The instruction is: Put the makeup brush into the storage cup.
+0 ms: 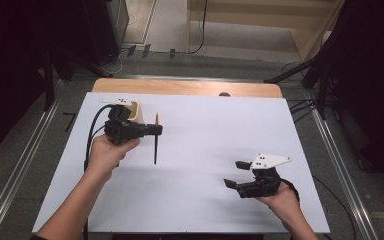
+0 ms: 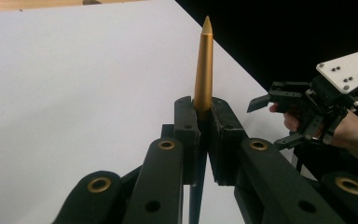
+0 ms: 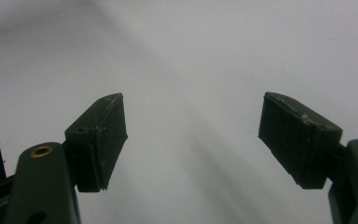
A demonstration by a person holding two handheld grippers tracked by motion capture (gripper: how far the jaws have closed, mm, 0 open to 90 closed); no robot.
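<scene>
White sheeting covers the table (image 1: pixel 205 200) in the high view; at left centre the left gripper (image 1: pixel 156 130) pinches a pencil (image 1: pixel 155 145), beside a cream holder (image 1: pixel 135 111), perhaps a cup. Lower right, the right gripper (image 1: pixel 234 173) is spread.

Left gripper view: jaws clamp the golden pencil (image 2: pixel 203 65), tip up.

Right gripper view: the pads (image 3: pixel 103 140) stand wide apart over white.

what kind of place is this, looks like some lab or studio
Most likely a lab or recording space set up for capturing manipulation. A white sheet covers the wooden table, metal floor rails run along both sides, and black stand legs with loose cables sit on the grey floor beyond it.
</scene>
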